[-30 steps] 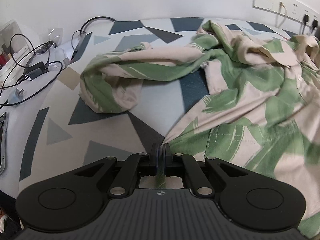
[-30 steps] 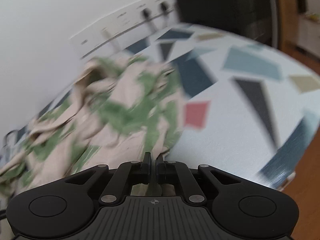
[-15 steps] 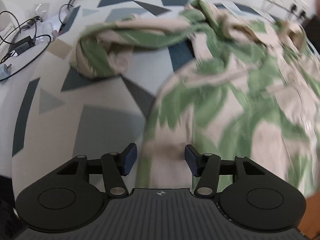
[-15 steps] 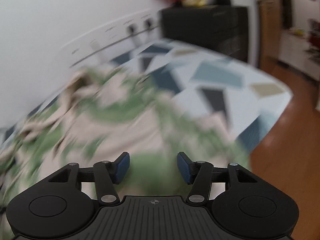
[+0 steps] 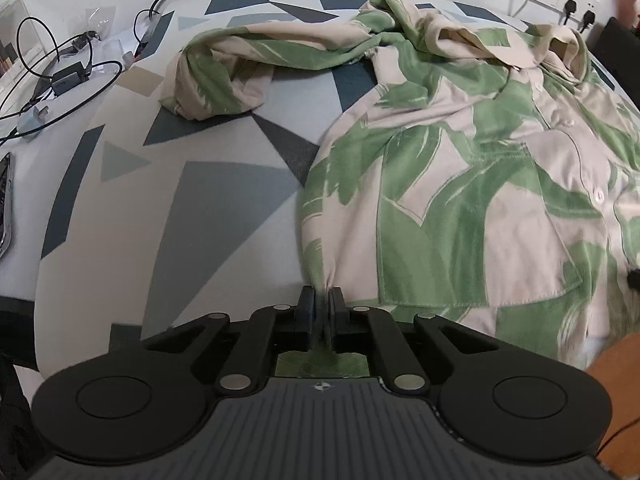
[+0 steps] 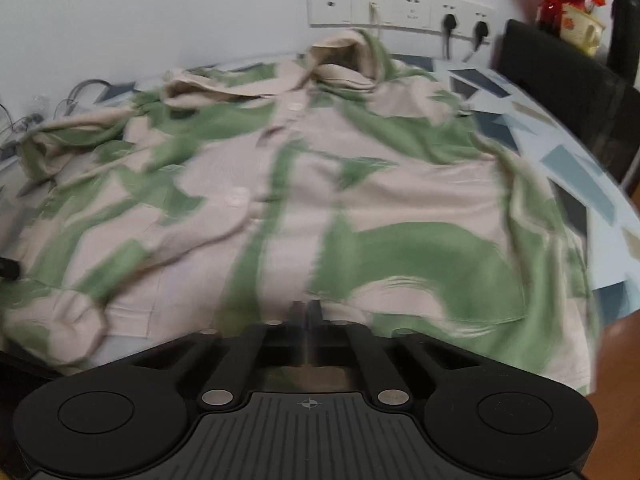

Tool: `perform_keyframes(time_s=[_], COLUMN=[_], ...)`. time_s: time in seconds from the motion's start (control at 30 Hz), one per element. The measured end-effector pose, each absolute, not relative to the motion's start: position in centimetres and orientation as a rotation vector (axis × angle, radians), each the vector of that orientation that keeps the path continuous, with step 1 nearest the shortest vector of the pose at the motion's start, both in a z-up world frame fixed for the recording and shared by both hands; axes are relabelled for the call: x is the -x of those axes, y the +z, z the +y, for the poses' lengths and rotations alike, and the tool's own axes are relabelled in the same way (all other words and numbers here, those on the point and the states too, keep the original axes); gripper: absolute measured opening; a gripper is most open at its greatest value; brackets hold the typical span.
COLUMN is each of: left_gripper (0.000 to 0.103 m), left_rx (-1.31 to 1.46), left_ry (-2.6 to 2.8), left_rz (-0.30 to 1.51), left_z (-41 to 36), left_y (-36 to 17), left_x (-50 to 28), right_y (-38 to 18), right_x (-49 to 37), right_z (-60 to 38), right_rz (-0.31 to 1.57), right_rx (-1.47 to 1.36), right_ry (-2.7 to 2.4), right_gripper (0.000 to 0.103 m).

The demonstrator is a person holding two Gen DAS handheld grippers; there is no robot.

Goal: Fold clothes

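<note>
Left claw (image 5: 322, 300) clenched on the shirt's (image 5: 460, 184) bottom hem at lower centre of its frame, cloth puckering into the pinch; my right claw (image 6: 306, 310) also looks shut on the hem, lower centre of its blurred view. Shirt lies face-up, buttoned, spread over the patterned tabletop (image 5: 180, 208). My read: thin, light, floppy fabric with no stiffness, so it will sag and drag between grips; hem corners or shoulder seams are the places to hold, not mid-panel. Long axis runs from the hem at my claws up-frame to the collar (image 6: 340, 52) near the wall sockets (image 6: 400, 8). One sleeve (image 5: 240, 64) trails bunched toward upper left of the left view, ending short of the cables (image 5: 60, 72).
</note>
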State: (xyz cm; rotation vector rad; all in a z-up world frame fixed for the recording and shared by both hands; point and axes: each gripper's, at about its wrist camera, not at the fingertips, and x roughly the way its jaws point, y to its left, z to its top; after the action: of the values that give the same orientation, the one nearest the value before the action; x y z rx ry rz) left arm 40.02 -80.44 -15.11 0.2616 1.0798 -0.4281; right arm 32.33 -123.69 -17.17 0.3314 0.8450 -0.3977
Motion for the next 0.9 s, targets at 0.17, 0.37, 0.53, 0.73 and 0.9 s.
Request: perform_keyframes(time_s=[0.17, 0.37, 0.53, 0.73, 0.9], left_gripper=[0.008, 0.011, 0.014, 0.019, 0.02], left_rx=[-0.224, -0.195, -0.221, -0.219, -0.214], left_ry=[-0.428, -0.421, -0.425, -0.433, -0.444], left_rz=[1.114, 1.134, 1.135, 1.123, 1.125], left_z=[-79.0, -78.8, -79.1, -78.8, -78.6], left_y=[-15.0, -15.0, -14.9, -15.0, -15.0], left_x=[-39.6, -40.5, -41.1, -41.1, -41.3], right_y=[-17.0, -15.7, -16.0, -16.1, -16.1], right_x=[-30.6, -31.0, -33.8, -34.2, -34.4], right_z=[-127.1, -122.1, -118.0, -118.3, -118.6], right_rz=[0.86, 0.822, 0.819, 0.819, 0.818], right_rx=[-0.34, -0.209, -0.229, -0.308, -0.37], right_ry=[-0.55, -0.236, -0.029, -0.027, -0.029], right_gripper=[0.0, 0.028, 0.03, 0.03, 0.003])
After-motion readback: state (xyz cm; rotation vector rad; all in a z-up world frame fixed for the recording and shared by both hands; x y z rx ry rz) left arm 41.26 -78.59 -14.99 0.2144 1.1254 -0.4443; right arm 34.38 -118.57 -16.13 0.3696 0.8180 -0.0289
